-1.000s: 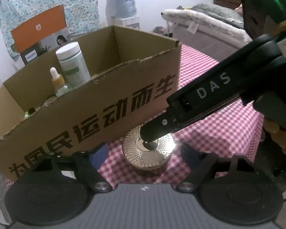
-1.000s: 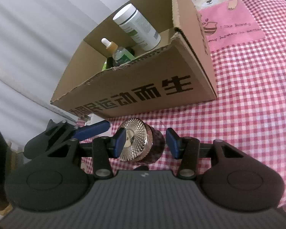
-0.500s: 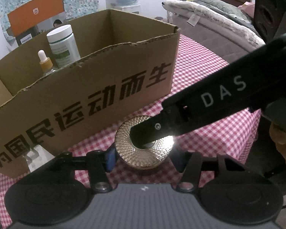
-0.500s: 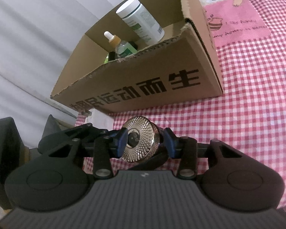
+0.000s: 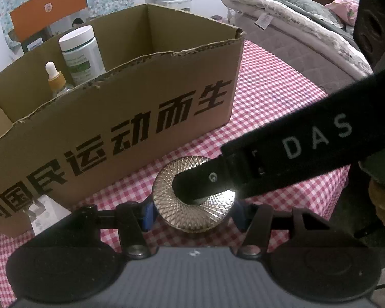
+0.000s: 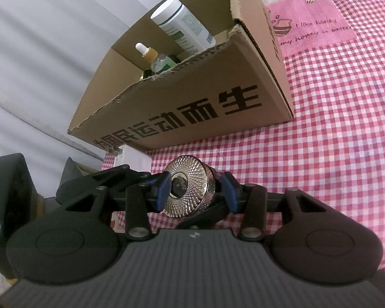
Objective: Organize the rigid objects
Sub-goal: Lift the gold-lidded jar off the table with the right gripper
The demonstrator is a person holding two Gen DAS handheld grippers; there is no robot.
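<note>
The left gripper [image 5: 192,211] has its blue pads [image 5: 148,214] pressed on the sides of a gold jar with a faceted lid [image 5: 192,206], pinching it just in front of the cardboard box [image 5: 131,128]. The right gripper [image 6: 196,191] has its own blue pads [image 6: 164,188] set on the same jar [image 6: 190,188] from the other direction, one over the lid face and one behind the body. That grip looks closed on the jar, though the far pad's contact is partly hidden. In the left wrist view the right gripper's black finger, marked DAS, lies across the lid top.

The jar sits tilted on the pink checked tablecloth [image 6: 320,154], near the box's printed front wall and close to its midpoint. Inside the box, toward its left end, a white supplement bottle [image 5: 80,51] stands upright with a small dropper bottle [image 5: 55,78] just beside it. A small white carton [image 6: 133,157] rests at the box's lower left corner.
</note>
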